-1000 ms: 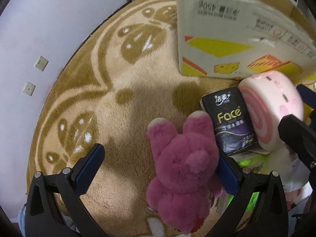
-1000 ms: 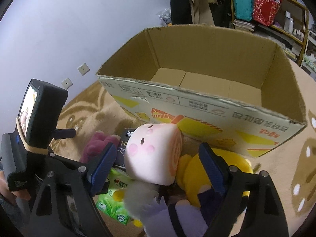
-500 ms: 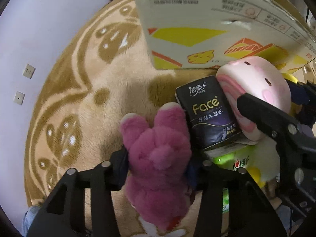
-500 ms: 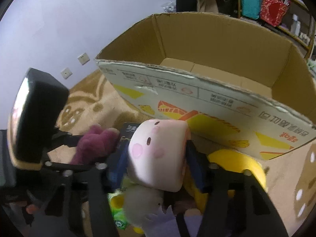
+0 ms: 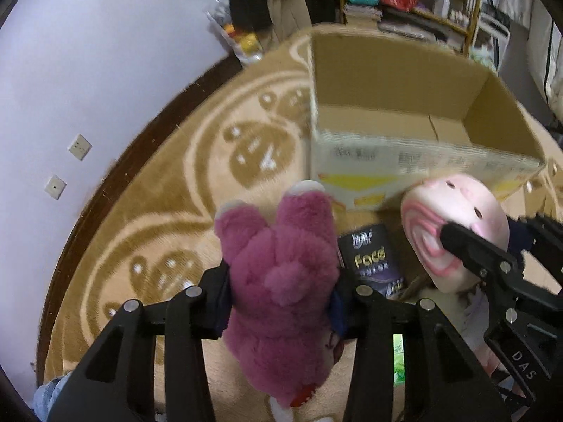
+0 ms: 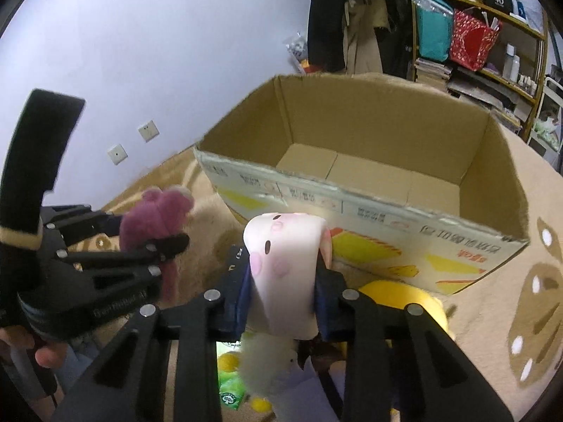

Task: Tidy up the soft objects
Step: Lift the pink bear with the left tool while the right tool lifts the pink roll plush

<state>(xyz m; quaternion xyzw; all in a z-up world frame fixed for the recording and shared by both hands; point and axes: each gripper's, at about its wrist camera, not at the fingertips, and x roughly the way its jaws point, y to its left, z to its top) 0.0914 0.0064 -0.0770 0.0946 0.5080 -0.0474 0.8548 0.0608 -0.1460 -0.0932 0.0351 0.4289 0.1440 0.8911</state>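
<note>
My left gripper [image 5: 279, 299] is shut on a magenta plush bear [image 5: 278, 263] and holds it lifted above the rug; the bear also shows in the right wrist view [image 6: 155, 221]. My right gripper [image 6: 283, 292] is shut on a pink swirl-roll plush [image 6: 285, 270], also lifted; the roll shows in the left wrist view [image 5: 454, 232]. An open, empty cardboard box [image 6: 366, 176] stands just beyond both; it also shows in the left wrist view [image 5: 404, 130].
A black "Face" tissue pack [image 5: 373, 260], a yellow plush [image 6: 404, 299], a white-and-purple plush [image 6: 281, 365] and a green pack [image 6: 230, 390] lie on the tan patterned rug [image 5: 176, 218]. A wall is at left, and shelves [image 6: 485, 35] behind the box.
Both grippers closed on their plush toys and lifted them off the rug toward the box. The tissue pack stayed on the rug.
</note>
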